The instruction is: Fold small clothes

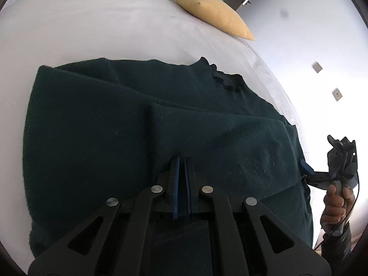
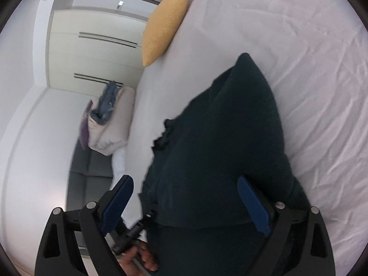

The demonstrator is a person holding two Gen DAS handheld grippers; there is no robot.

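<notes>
One dark green sweater lies spread on the white bed, partly folded, with a layer lapped across its middle and its ruffled collar toward the far edge. The left gripper sits low over the sweater's near part, its blue pads drawn almost together with only a thin slit between them; whether cloth is pinched in that slit cannot be told. The right gripper hangs at the sweater's edge with its jaws spread wide, one pad off the cloth toward the bedside and the other over the knit, gripping nothing. A yellow pillow rests at the bed's far corner, well apart from the sweater. In the right wrist view a heap of pale and blue laundry lies beside the bed.
</notes>
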